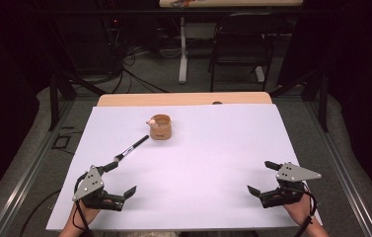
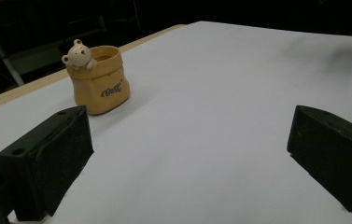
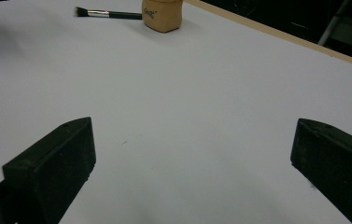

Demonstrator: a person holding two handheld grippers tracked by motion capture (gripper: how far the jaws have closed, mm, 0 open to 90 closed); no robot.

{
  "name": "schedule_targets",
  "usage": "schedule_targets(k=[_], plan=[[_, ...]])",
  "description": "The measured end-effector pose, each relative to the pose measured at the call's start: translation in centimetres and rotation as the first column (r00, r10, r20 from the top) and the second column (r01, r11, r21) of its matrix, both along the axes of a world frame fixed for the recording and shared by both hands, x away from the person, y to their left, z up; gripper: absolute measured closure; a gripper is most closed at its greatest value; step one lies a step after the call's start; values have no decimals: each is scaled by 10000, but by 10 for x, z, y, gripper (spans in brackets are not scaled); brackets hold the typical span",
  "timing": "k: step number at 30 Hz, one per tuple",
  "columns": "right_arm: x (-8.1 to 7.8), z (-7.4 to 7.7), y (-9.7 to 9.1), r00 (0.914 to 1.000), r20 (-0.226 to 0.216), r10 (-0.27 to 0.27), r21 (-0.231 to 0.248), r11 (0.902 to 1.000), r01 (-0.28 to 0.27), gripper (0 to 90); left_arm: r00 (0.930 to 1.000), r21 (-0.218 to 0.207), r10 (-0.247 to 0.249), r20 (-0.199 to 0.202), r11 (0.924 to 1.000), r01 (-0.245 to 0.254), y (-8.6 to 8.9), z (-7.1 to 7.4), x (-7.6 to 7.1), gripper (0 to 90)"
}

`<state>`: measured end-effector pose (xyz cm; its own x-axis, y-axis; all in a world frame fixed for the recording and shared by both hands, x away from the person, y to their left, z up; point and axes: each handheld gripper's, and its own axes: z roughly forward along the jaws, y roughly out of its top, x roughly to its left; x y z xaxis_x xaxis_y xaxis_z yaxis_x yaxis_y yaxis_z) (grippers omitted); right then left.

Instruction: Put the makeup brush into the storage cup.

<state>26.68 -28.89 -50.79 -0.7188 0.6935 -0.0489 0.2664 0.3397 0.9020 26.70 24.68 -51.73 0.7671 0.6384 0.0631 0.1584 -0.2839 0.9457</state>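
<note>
At the near tabletop (image 1: 183,197) edge, my left tongs (image 1: 119,185) and right tongs (image 1: 265,178) rest wide open, empty. Beyond the left tongs lies the brush (image 1: 131,147); a skewed pinch could roll it. Farther off, touching its tip, the bear cup (image 1: 160,127) might topple if nudged.

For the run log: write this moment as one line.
left hand-held gripper: open, empty | right hand-held gripper: open, empty | brush: flat on sheet, beside pot | pot: upright, untouched
</note>
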Motion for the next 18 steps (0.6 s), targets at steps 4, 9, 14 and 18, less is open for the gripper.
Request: schedule_targets(k=[4,9,14,18], plan=[[1,0,-1,10000,-10,5,-12,10000,-5,0,10000,46,76,-65,10000,-76,-1,0,1,2],[1,0,-1,10000,17,15,37,10000,-15,0,10000,-5,60,-70,10000,-60,-1,-1,2,2],[1,0,-1,10000,-7,54,-40,10000,-54,0,9999,-55,125,-75,9999,-126,-1,-1,4,2],[2,0,-1,10000,-34,33,-4,10000,-33,0,9998,-78,181,-104,9998,-182,-1,-1,7,2]])
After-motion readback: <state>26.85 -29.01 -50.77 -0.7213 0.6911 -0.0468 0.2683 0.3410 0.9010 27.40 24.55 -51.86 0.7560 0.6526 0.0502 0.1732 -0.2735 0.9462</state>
